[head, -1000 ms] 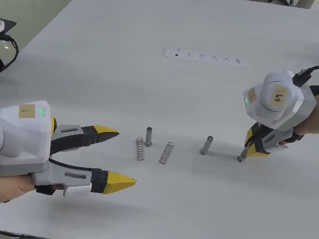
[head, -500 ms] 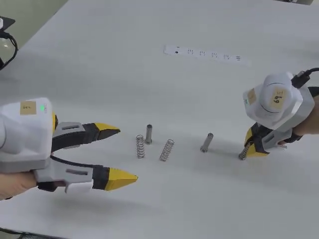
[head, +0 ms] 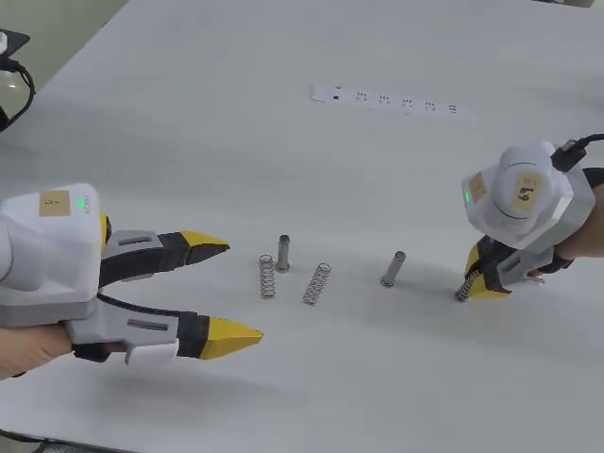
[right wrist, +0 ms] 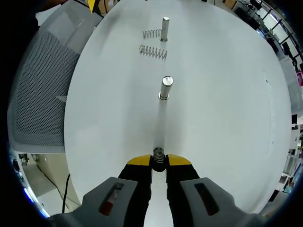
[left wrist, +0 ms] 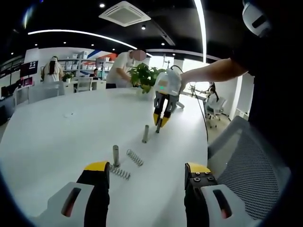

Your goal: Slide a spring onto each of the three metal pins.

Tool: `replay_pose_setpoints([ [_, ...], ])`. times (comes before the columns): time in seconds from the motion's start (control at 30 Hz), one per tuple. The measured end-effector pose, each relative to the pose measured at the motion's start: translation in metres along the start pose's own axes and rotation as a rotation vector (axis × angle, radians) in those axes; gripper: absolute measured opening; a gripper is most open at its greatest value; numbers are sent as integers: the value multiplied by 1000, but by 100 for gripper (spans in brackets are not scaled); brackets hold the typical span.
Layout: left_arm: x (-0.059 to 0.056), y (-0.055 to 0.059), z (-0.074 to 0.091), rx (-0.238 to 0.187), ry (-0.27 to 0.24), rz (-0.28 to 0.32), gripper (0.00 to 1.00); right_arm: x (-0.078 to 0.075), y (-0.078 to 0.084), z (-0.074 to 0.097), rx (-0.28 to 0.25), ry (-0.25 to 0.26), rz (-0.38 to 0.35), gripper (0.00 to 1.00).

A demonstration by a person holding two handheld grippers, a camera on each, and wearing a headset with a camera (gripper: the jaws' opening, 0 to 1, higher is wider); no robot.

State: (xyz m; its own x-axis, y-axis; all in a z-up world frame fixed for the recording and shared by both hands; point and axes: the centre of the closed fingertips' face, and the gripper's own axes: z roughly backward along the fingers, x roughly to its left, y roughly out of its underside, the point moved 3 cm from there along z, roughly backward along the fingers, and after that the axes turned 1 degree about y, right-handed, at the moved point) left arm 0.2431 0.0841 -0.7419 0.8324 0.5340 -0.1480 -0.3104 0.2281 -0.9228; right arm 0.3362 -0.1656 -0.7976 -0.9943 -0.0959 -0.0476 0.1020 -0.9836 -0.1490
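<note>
**Head view.** Next to nothing has changed in the last second. The right gripper (head: 477,281) stays low over the table (head: 189,123), and only the framing has drifted a little. Its jaws are pressed almost together on the held spring (head: 462,288), which leans from the tips down to the table. I judge this first fitting is still under way, with two more to do. The left gripper (head: 242,290) keeps hovering with its jaws spread wide, holding nothing. Just ahead of its tips lie spring two (head: 267,276) and spring three (head: 316,283), beside pin one (head: 283,253). Pin two (head: 394,268) stands between these and the right jaws, and both pins are bare.

**Left gripper view.** The left gripper's (left wrist: 147,168) own jaws are wide apart and touch nothing. Spring two (left wrist: 120,172) lies close in front of the left jaw, with pin one (left wrist: 115,155) just behind it and spring three (left wrist: 134,157) beside that. Pin two (left wrist: 146,133) is farther out. Beyond it, the right gripper (left wrist: 160,120) points down at the held spring (left wrist: 159,124).

**Right gripper view.** The jaws are nearly closed and pinch the held spring (right wrist: 159,155) right at the tips, with its top end showing between them. I cannot tell whether the third pin is inside the coil. Pin two (right wrist: 165,88) stands straight ahead. Spring three (right wrist: 152,51), spring two (right wrist: 151,33) and pin one (right wrist: 164,27) lie well beyond it.
</note>
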Motion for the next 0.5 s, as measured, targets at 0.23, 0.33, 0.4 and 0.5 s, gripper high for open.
replay_pose_setpoints([
  [0.23, -1, 1, -1, 5, 5, 1, 59, -1, 2, 0, 3, 2, -13, 9],
  [0.33, -1, 2, -1, 6, 4, 2, 59, -3, 3, 1, -2, 10, -23, 9],
  [0.4, -2, 2, -1, 5, 6, 5, 59, -3, 3, 1, -2, 16, -23, 9],
  [0.5, -2, 2, -1, 7, 6, 4, 59, -3, 3, 1, -5, 14, -22, 9],
])
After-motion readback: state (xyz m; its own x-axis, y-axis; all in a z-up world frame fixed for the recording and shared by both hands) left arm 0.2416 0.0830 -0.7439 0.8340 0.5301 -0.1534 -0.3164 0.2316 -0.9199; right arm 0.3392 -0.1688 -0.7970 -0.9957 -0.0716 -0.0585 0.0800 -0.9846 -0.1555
